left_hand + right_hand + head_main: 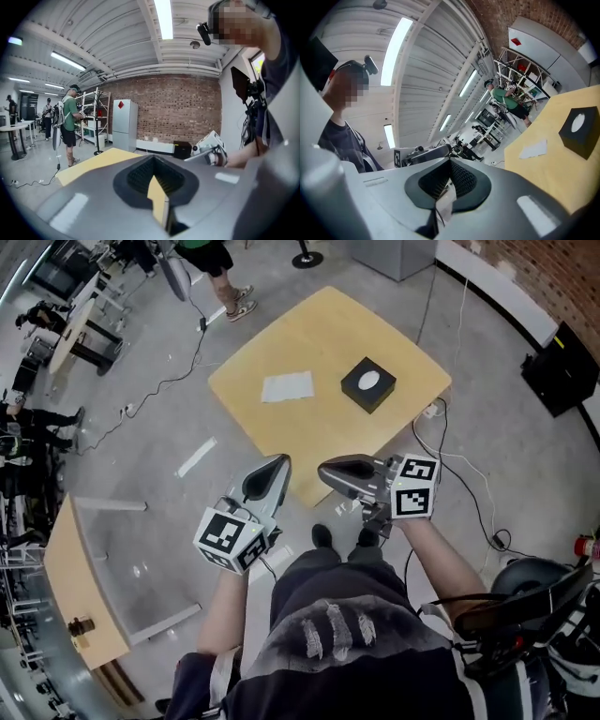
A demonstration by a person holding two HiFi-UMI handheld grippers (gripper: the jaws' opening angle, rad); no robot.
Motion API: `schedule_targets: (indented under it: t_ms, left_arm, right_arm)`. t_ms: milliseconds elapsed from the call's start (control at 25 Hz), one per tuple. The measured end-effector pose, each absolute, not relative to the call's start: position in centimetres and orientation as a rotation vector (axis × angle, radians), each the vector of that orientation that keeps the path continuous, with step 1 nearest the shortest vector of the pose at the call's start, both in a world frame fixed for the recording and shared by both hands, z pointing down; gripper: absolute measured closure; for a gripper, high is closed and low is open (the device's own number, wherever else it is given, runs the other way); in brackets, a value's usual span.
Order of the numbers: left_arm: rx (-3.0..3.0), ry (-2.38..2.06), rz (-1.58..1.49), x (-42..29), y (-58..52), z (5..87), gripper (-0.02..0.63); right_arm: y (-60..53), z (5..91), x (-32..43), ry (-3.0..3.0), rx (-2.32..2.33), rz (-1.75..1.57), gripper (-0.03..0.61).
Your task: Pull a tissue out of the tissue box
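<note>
- The left claw is being held closed, with nothing between its jaws.
- The right claw is being held together and empty, just beside it.
- The black tissue box is being carried by the tabletop beyond them, beside a white sheet.

The left gripper is held low in front of the person's body, its nose pointing forward and slightly down. Its jaws are pressed together with nothing between them, and its marker cube sits at the rear, above the bare left forearm. The right gripper lies just beside it, angled across toward the left one, its jaws likewise closed and empty. The right forearm reaches forward, bent at the elbow.
</note>
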State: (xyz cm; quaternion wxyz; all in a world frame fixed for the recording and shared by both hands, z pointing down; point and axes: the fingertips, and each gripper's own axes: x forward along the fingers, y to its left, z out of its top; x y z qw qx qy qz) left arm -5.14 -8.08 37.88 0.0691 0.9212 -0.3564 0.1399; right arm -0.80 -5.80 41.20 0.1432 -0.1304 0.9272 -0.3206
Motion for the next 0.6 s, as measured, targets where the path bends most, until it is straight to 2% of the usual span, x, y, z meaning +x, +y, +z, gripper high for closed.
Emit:
schedule_targets:
  t_ms: [360,600]
  left_arm:
    - [2.801,-1.152,0.367,-10.1,-7.2,36.8,0.612]
    - [2.802,-1.136,0.292,-15.2,-5.7,36.2,0.612]
  right_arm:
    - [-5.7,40.1,-4.3,2.727,-0.361,-0.919,0.581]
    - [-3.8,39.7,-9.3,2.768,-0.377,-0.933,0.581]
